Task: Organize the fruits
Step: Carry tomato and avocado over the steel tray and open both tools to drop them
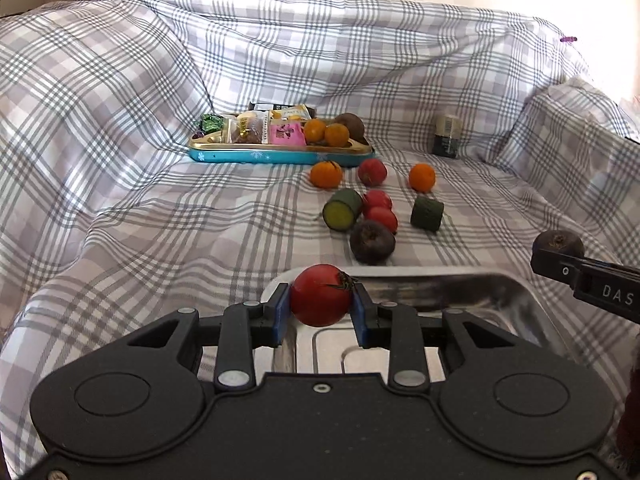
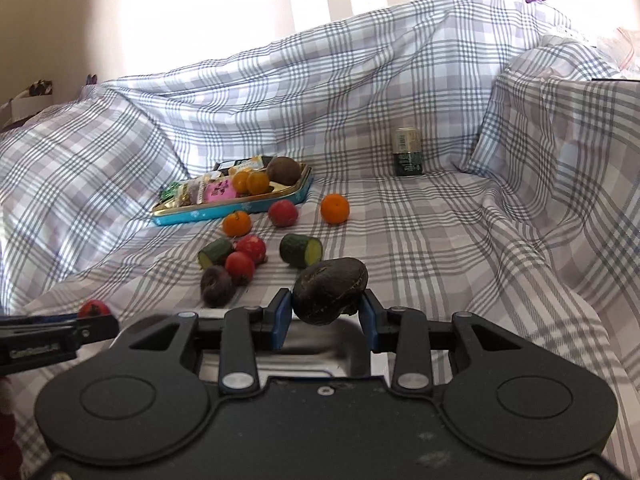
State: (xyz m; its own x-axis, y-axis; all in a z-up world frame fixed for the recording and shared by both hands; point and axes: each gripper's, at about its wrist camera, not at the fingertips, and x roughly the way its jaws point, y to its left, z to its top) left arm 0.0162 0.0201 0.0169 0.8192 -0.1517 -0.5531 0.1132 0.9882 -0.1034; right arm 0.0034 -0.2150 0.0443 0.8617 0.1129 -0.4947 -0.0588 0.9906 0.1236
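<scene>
Up front, the left gripper (image 1: 321, 312) clenches a round red tomato (image 1: 321, 295) over the shiny metal tray (image 1: 500, 292), while the right gripper (image 2: 326, 314) grips a dark purple beet (image 2: 330, 290), probably above the same tray. Ahead, on the grey plaid cloth (image 1: 140, 200), loose oranges, tomatoes, cucumber pieces and another beet (image 1: 372, 241) crowd before a blue snack tin (image 1: 280, 156).

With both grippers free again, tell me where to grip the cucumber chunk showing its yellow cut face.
Grip the cucumber chunk across its curved green skin, at mid-length. It lies on its side with the cut face toward the camera, and a red tomato touches its right flank. So probably come from above, pads on the skin, clear of the tomato.
</scene>
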